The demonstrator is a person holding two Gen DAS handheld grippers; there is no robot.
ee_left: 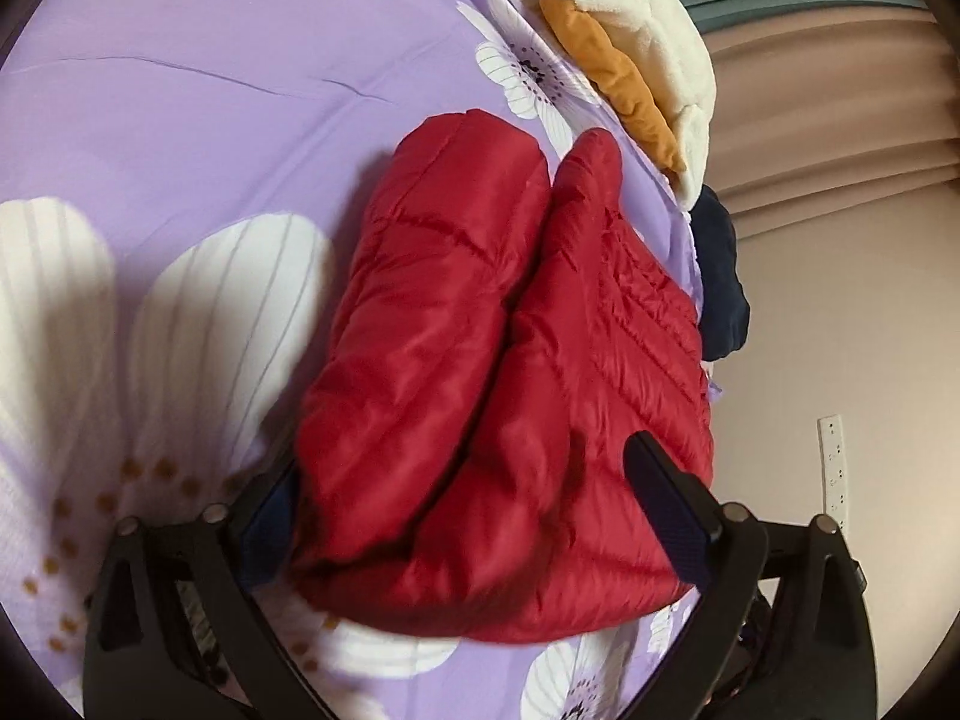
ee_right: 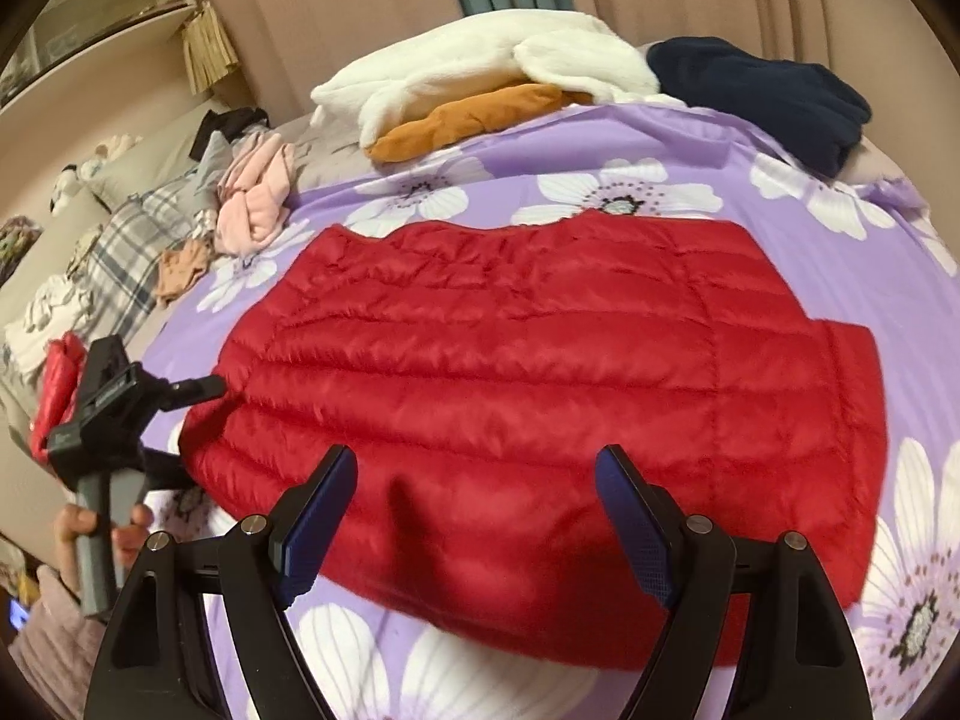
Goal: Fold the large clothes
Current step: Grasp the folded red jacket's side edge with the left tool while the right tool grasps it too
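Note:
A red quilted puffer jacket (ee_right: 540,372) lies flat on the purple floral bedsheet (ee_right: 540,138). In the left wrist view the jacket (ee_left: 480,396) shows two puffy lobes side by side. My left gripper (ee_left: 468,480) is open, its fingers straddling the jacket's near end; the left finger is partly hidden behind the fabric. It also shows in the right wrist view (ee_right: 198,387) at the jacket's left edge, held by a hand. My right gripper (ee_right: 474,468) is open and empty, its fingers just above the jacket's near edge.
A white fleece (ee_right: 480,66) over an orange garment (ee_right: 468,120) and a navy garment (ee_right: 768,96) lie at the bed's far edge. Pink clothes (ee_right: 255,204) and a plaid pile (ee_right: 120,240) lie at the left. Beige curtains (ee_right: 336,12) hang behind.

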